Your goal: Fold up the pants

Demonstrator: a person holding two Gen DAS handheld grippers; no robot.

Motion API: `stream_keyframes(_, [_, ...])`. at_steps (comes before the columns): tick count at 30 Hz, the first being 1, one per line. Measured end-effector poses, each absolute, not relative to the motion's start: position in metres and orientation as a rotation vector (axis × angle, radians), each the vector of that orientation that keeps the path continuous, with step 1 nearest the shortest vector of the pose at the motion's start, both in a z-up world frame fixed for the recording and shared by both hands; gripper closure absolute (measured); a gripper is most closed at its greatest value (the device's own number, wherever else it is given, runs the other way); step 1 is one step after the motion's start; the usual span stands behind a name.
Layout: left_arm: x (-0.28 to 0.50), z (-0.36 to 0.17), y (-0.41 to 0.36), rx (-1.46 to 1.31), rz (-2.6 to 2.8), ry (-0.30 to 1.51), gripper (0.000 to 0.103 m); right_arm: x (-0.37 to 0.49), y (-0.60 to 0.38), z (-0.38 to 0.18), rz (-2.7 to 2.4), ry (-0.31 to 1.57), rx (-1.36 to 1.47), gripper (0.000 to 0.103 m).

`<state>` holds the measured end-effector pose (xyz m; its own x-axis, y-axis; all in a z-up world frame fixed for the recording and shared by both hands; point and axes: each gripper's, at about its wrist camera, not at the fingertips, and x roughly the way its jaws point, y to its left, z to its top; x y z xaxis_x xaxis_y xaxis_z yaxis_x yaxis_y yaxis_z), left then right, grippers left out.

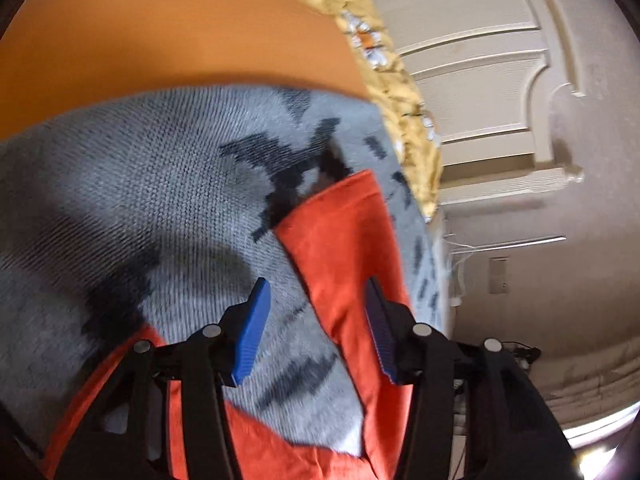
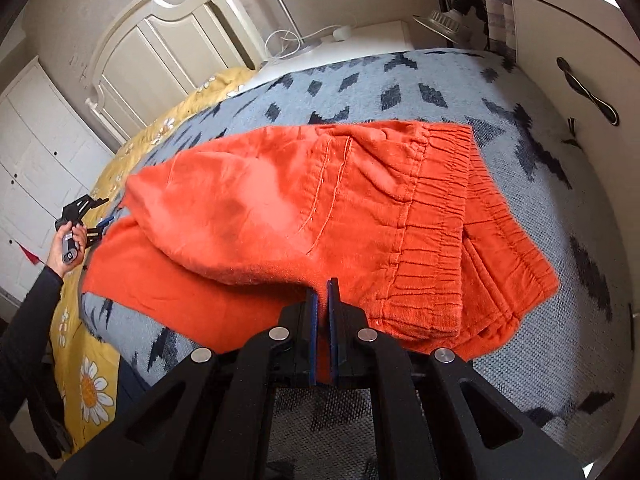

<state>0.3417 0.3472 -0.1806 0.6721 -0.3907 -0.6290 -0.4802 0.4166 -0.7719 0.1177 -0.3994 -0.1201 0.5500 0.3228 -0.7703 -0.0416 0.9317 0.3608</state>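
While the right gripper (image 2: 322, 292) pinches the orange pants (image 2: 280, 200) at six o'clock, the left gripper (image 1: 316, 320), jaws spread, could snag the grey blanket (image 1: 160, 168).

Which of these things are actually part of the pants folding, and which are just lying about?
Part of the job:
orange pants
right gripper, shut on their edge
left gripper, open over a leg end

Just there:
grey patterned blanket
yellow daisy sheet
lamp
headboard
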Motion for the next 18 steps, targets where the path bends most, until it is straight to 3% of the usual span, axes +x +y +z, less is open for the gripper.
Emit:
stream_keyframes(5, [0.361, -0.189, 0.347, -1.203, 0.101, 0.895, 0.061, 0.117, -0.394, -0.119, 0.202, 0.976, 0.276, 0.098])
stream_keyframes(8, [0.372, -0.19, 0.348, -1.181, 0.141, 0.907, 0.071, 0.119, -0.394, -0.12, 0.195, 0.981, 0.272, 0.098])
stream_keyframes(10, [0.374, -0.192, 0.35, -1.155, 0.161, 0.927, 0.091, 0.121, -0.393, -0.12, 0.193, 0.98, 0.267, 0.098])
stream_keyframes(12, [0.378, -0.193, 0.352, -1.116, 0.168, 0.956, 0.099, 0.123, -0.392, -0.119, 0.192, 0.975, 0.263, 0.098])
stream_keyframes(18, [0.356, -0.131, 0.362, -1.019, 0.13, 0.914, 0.1, 0.138, -0.404, -0.093, 0.214, 0.925, 0.227, 0.098])
